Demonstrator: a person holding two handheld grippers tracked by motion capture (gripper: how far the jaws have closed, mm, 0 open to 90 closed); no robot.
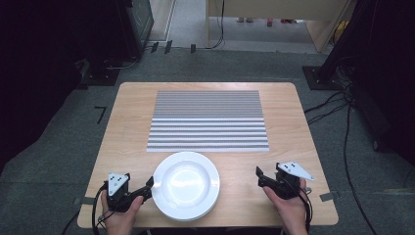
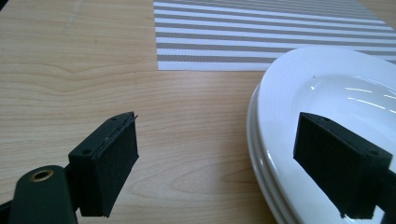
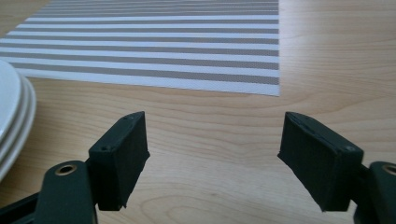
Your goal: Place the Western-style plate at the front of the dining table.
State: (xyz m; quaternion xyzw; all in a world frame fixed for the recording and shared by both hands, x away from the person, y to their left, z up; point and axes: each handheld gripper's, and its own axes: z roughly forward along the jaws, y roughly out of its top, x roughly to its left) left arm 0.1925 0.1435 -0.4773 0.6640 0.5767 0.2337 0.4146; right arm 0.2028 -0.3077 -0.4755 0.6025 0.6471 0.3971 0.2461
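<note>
A stack of white plates (image 1: 186, 183) sits near the table's front edge, just before a grey-and-white striped placemat (image 1: 208, 120). My left gripper (image 1: 146, 188) is open at the stack's left rim. In the left gripper view, one jaw hangs over the top plate (image 2: 327, 93) and the other over bare wood, with the left gripper (image 2: 215, 163) holding nothing. My right gripper (image 1: 266, 174) stands open over bare table to the right of the plates, apart from them. In the right gripper view the right gripper (image 3: 212, 154) faces the placemat (image 3: 154, 42), with the plates (image 3: 11, 112) at the left edge.
The wooden table (image 1: 127, 127) has bare strips left and right of the placemat. Around it lies grey carpet with cables (image 1: 342, 127) at the right and dark stands (image 1: 318, 76) behind the far corners.
</note>
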